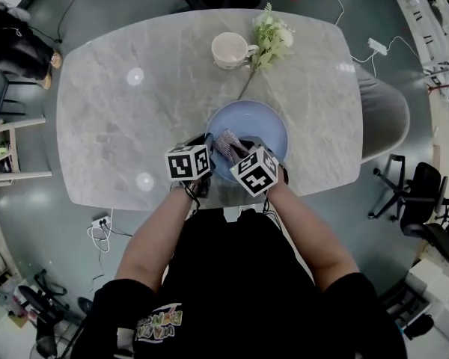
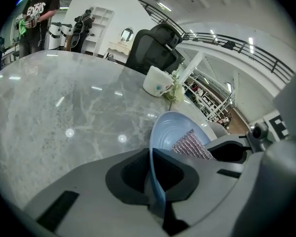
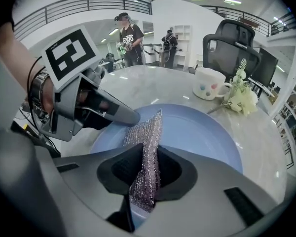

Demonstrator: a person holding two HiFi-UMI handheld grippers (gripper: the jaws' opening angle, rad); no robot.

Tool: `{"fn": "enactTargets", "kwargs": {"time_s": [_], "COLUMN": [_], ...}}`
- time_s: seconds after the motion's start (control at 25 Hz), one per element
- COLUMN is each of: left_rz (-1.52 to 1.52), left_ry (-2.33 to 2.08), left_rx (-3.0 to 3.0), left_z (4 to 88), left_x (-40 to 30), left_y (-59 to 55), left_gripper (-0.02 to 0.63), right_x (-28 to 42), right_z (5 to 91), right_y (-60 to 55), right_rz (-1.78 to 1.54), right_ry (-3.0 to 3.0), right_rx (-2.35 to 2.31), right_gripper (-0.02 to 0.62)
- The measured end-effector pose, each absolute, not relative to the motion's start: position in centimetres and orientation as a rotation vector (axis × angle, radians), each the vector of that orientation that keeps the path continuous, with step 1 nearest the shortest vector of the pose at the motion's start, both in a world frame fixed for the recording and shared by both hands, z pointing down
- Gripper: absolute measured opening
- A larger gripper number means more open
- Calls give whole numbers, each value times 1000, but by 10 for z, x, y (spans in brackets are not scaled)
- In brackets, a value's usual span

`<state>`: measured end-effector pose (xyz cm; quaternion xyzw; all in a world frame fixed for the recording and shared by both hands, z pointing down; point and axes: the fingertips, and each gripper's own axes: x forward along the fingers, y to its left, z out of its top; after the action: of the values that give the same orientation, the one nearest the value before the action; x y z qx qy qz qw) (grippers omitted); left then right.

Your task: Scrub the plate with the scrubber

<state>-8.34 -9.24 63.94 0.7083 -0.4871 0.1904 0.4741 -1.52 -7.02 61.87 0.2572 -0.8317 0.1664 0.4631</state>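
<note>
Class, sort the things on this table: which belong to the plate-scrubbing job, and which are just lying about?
In the job: plate, gripped at its rim by the left claw; scrubber, held in the right claw.
Lying about: cup; flower sprig.

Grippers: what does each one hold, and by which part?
The left gripper is shut on the near rim of the blue plate. The right gripper is shut on the near end of the silver scrubber.

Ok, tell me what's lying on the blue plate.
A silvery scrubber, pinched in the right tongs, lies over the plate. The left tongs clamp the plate's rim. The plate surface beneath the scrubber is covered.
</note>
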Motion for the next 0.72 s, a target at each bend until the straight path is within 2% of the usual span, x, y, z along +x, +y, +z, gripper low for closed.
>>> {"fn": "enactTargets", "kwargs": {"time_s": [0.36, 0.72], "left_rz": [470, 468], "left_ry": [-1175, -1173], "left_rx": [1750, 1750], "left_z": [641, 641], "left_x": [-83, -84], "left_y": [-94, -93], "left_gripper": [29, 29], "right_x": [-6, 34], "right_z": [627, 624], "right_y": [-101, -137], "right_rz": [362, 307], "right_ry": [-2004, -1927], "right_rx": [681, 813], "right_gripper": [80, 78]}}
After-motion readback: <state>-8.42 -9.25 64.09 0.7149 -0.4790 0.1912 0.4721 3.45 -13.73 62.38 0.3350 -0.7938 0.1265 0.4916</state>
